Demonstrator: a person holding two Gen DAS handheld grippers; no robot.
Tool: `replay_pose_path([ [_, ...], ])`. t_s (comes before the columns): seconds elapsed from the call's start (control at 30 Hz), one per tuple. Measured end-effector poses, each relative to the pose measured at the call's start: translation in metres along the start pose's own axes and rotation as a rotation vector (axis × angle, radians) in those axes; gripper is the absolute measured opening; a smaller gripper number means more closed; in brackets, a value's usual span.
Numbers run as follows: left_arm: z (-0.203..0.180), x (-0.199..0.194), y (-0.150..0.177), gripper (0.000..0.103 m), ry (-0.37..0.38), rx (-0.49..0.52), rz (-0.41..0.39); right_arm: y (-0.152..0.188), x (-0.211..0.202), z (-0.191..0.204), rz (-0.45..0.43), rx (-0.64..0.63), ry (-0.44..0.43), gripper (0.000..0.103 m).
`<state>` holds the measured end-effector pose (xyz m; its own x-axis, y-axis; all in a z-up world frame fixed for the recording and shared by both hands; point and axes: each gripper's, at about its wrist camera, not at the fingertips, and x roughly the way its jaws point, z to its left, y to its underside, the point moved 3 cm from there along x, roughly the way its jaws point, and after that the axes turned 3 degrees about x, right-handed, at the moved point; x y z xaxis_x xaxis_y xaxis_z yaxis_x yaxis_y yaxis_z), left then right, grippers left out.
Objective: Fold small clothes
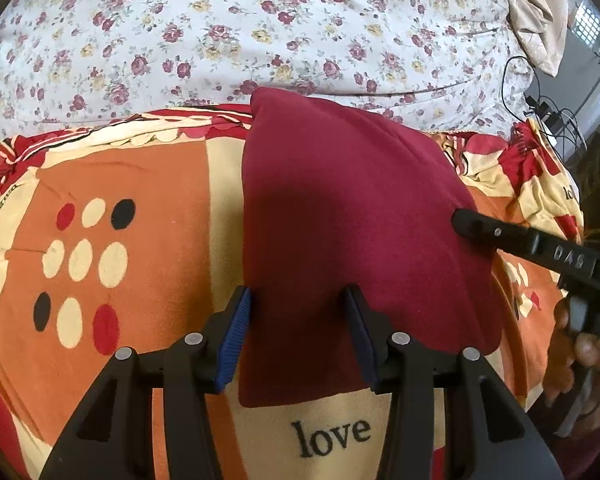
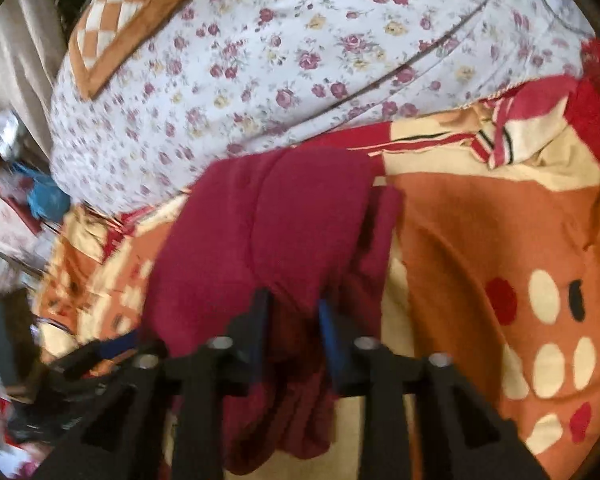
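Note:
A small maroon garment [image 1: 340, 216] lies folded lengthwise on an orange, cream and red printed blanket [image 1: 140, 184]. My left gripper [image 1: 296, 300] is open, its blue-padded fingers straddling the garment's near left part just above the cloth. My right gripper [image 1: 460, 220] comes in from the right, its black finger on the garment's right edge. In the right wrist view the right gripper [image 2: 294, 304] stands partly closed with bunched maroon cloth [image 2: 276, 220] between its fingers; a firm grip cannot be told through the blur.
A white floral bedsheet [image 1: 260, 20] covers the bed beyond the blanket. A checkered orange cushion [image 2: 128, 16] lies at the far left in the right wrist view. Black cables [image 1: 540, 108] and beige cloth [image 1: 536, 12] sit at the bed's right edge.

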<state>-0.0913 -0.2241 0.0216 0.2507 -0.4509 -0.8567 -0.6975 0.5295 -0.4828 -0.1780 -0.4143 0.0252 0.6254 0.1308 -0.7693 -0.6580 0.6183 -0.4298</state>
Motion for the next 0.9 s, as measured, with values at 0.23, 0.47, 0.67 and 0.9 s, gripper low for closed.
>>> replay_pose_path([
  [0.23,0.006,-0.002,-0.001,0.038,0.055,-0.046,-0.016,0.03,0.002,-0.013,-0.017,-0.006,0.045,0.017],
  [0.47,0.011,-0.005,-0.023,0.038,0.043,-0.066,-0.062,0.0,-0.026,-0.015,-0.099,0.091,-0.018,0.054],
  [0.67,0.003,0.005,-0.039,0.038,0.003,-0.036,-0.078,-0.033,0.016,-0.031,-0.011,0.173,0.012,0.063],
  [0.9,0.003,0.028,-0.051,0.049,-0.008,-0.01,-0.076,-0.051,0.031,-0.009,-0.064,-0.043,0.122,0.014],
])
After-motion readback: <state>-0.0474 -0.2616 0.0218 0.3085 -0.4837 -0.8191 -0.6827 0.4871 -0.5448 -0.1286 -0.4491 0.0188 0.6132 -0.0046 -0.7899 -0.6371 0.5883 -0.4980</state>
